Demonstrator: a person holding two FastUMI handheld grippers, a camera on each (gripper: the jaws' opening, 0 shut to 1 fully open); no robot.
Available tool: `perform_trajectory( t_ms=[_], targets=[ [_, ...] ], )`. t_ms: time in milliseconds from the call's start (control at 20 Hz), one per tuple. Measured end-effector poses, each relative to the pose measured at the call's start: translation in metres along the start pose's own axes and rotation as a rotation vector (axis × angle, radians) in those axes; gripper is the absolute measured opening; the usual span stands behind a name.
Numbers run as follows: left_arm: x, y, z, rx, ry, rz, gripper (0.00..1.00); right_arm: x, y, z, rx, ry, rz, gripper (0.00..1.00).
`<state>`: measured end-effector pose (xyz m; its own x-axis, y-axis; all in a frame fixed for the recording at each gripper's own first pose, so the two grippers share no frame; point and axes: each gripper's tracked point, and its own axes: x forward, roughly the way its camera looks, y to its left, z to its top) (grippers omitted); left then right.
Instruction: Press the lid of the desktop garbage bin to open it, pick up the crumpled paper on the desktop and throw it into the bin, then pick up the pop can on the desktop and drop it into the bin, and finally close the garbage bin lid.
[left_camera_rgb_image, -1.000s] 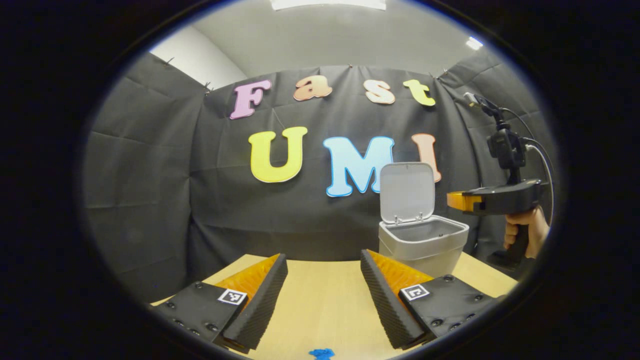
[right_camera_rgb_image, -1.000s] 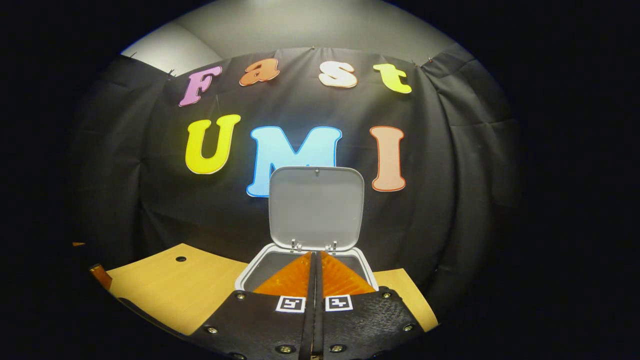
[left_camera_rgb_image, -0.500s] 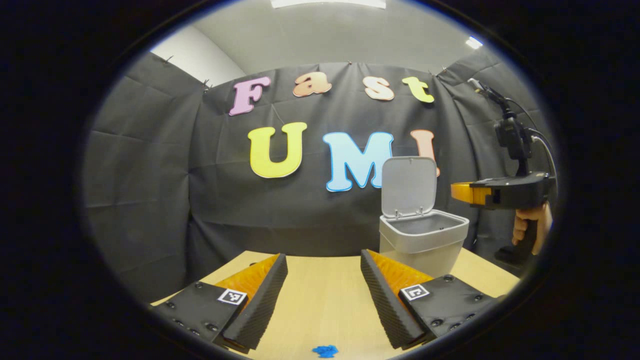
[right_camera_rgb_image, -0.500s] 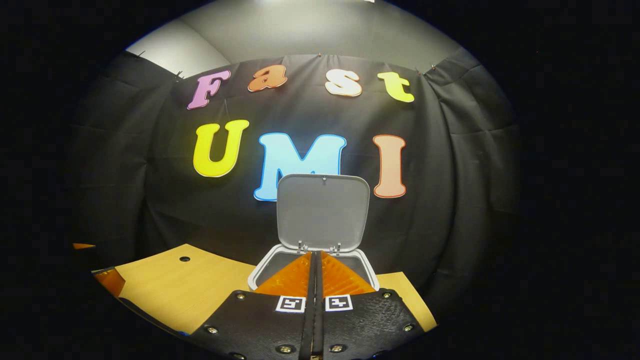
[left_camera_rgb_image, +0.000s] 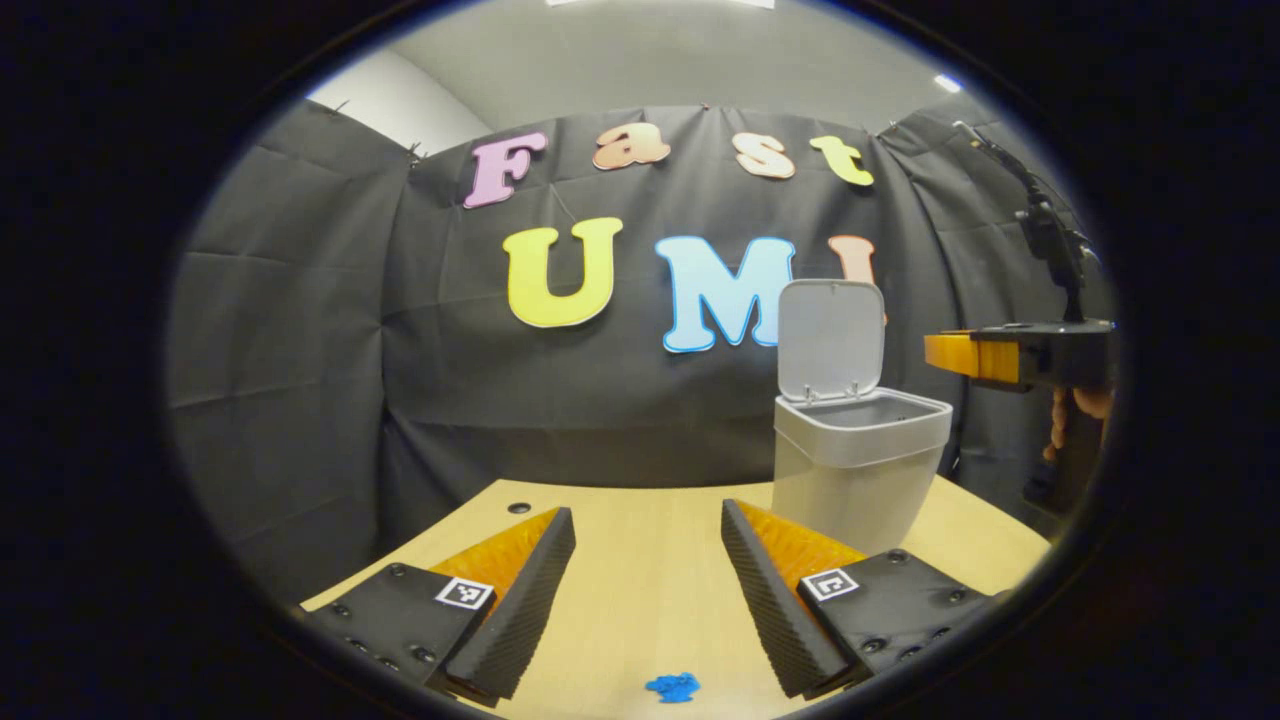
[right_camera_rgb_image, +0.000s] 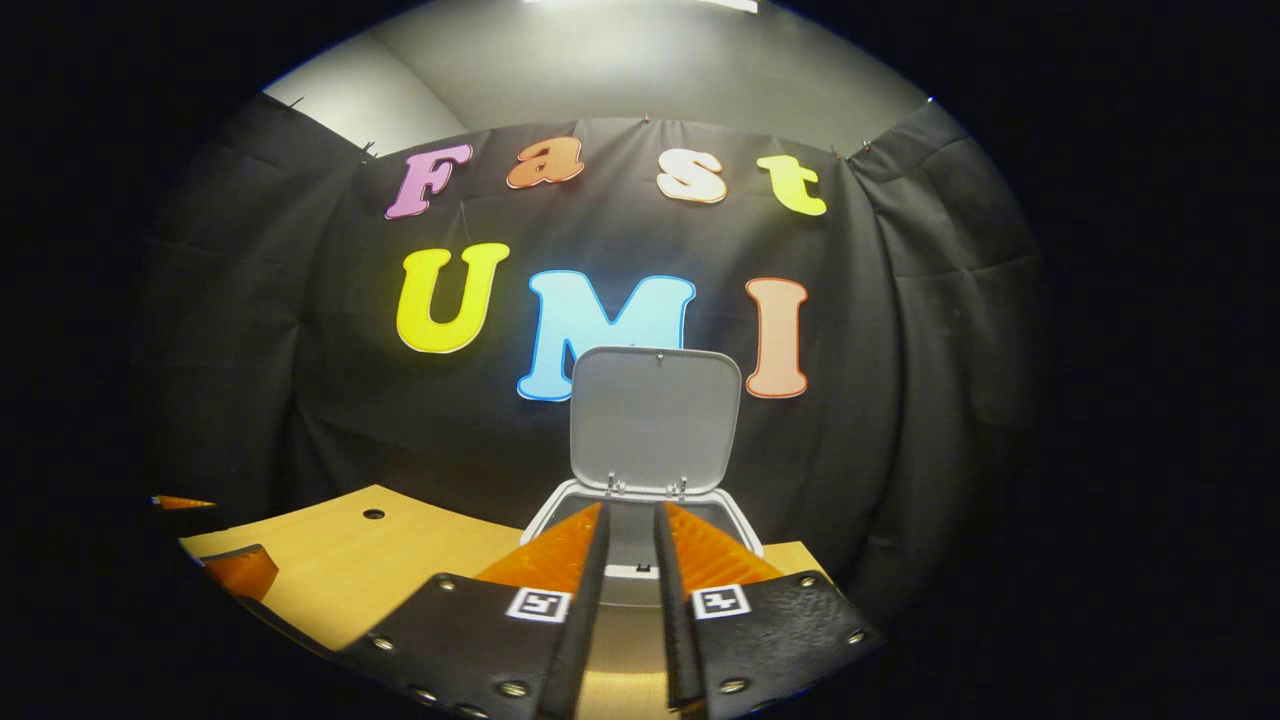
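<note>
Lid-opening is the one step the pictures plainly settle: the garbage bin (left_camera_rgb_image: 860, 455) stands on the table (left_camera_rgb_image: 640, 570) with its lid (left_camera_rgb_image: 832, 338) swung up on its hinges, upright against the booth's back cloth. The two throws cannot be checked. In the right gripper view, the little of the bin's mouth that shows between the fingers looks bare, but the inside is too hidden to tell what lies there. Neither crumpled paper nor pop can is visible on the wood. Closing the lid is clearly still left.

In the left gripper view the bin sits right of centre, light grey with a paler rim band, its body narrowing toward the base and its walls smooth. The lid's flat inner face is turned toward the camera, with two small hinge fittings at its foot. In the right gripper view the bin (right_camera_rgb_image: 640, 510) lies at lower centre, directly ahead of the fingers.

The left gripper (left_camera_rgb_image: 645, 580) rests low over the table at the bottom of its view, fingers spread wide with nothing between them; a small blue scrap (left_camera_rgb_image: 673, 686) lies on the wood at the lower edge. The right gripper (right_camera_rgb_image: 630, 610) is parted only narrowly, holding nothing, its tips aimed at the bin's front rim. In the left gripper view that same tool appears at the right edge, level with the lid and apart from it, held by a hand (left_camera_rgb_image: 1085, 405).
</note>
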<state>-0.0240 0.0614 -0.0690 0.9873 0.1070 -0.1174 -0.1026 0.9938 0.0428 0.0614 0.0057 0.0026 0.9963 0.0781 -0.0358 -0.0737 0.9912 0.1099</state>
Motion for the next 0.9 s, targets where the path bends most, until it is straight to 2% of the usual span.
perform_trajectory(
  t_ms=[50, 100, 150, 200, 250, 400, 450, 500, 600, 900],
  targets=[
    [0.000, 0.000, -0.005, 0.003, 0.008, -0.006, 1.00, -0.004, 0.000, -0.005, 0.002, 0.012, 0.000, 0.39],
    [0.002, -0.001, -0.011, 0.008, 0.017, -0.012, 0.96, -0.004, 0.002, -0.008, 0.004, 0.026, 0.003, 0.56],
    [0.001, 0.000, -0.017, 0.013, 0.025, -0.015, 0.96, -0.007, 0.005, -0.011, 0.007, 0.039, 0.012, 0.56],
    [0.002, -0.001, -0.024, 0.017, 0.031, -0.020, 0.96, -0.008, 0.005, -0.013, 0.010, 0.048, 0.013, 0.80],
    [0.003, -0.001, -0.031, 0.017, 0.039, -0.027, 0.96, -0.011, 0.005, -0.012, 0.013, 0.047, 0.008, 0.76],
    [0.009, -0.002, -0.055, 0.015, 0.074, -0.048, 0.96, -0.020, 0.002, -0.008, 0.010, 0.017, -0.027, 0.97],
    [0.012, -0.001, -0.065, 0.017, 0.089, -0.054, 1.00, -0.023, 0.000, -0.005, 0.008, 0.001, -0.043, 1.00],
    [0.015, 0.000, -0.076, 0.021, 0.108, -0.058, 0.96, -0.028, -0.002, -0.003, 0.006, -0.012, -0.062, 1.00],
    [0.018, -0.001, -0.101, 0.024, 0.144, -0.071, 1.00, -0.036, -0.003, -0.001, -0.001, -0.027, -0.086, 0.97],
    [0.023, -0.013, -0.171, 0.023, 0.267, -0.118, 1.00, -0.055, -0.003, -0.013, -0.053, 0.011, -0.116, 0.97]
  ],
)
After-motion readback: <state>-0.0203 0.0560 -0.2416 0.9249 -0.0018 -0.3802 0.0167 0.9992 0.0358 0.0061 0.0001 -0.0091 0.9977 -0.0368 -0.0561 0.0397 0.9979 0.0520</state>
